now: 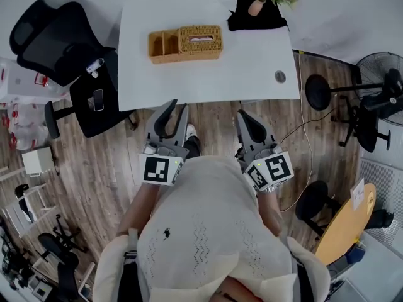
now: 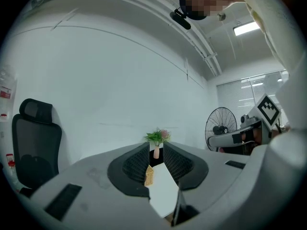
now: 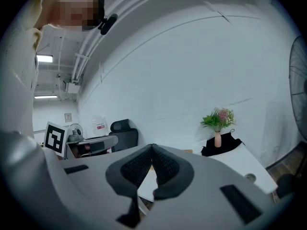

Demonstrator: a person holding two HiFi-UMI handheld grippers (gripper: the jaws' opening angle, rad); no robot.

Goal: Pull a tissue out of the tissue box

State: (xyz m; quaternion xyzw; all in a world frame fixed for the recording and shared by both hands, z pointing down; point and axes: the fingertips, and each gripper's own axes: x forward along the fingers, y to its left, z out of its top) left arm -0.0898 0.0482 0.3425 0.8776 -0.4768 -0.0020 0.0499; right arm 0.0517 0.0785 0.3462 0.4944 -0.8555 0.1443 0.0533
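head view: the tissue box (image 1: 200, 39) sits near the far edge of the white tabletop (image 1: 252, 68), touching a wicker tray (image 1: 163, 46). the left claw (image 1: 178, 104) and right claw (image 1: 242, 114) hang off the near edge, well apart from the box. left gripper view: the left claw (image 2: 155, 145) is released and empty, with a vase (image 2: 156, 153) seen through its gap. right gripper view: the right claw (image 3: 152, 146) is clenched on nothing.

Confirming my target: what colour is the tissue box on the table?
The tissue box is tan woven wicker, clearest in the head view.
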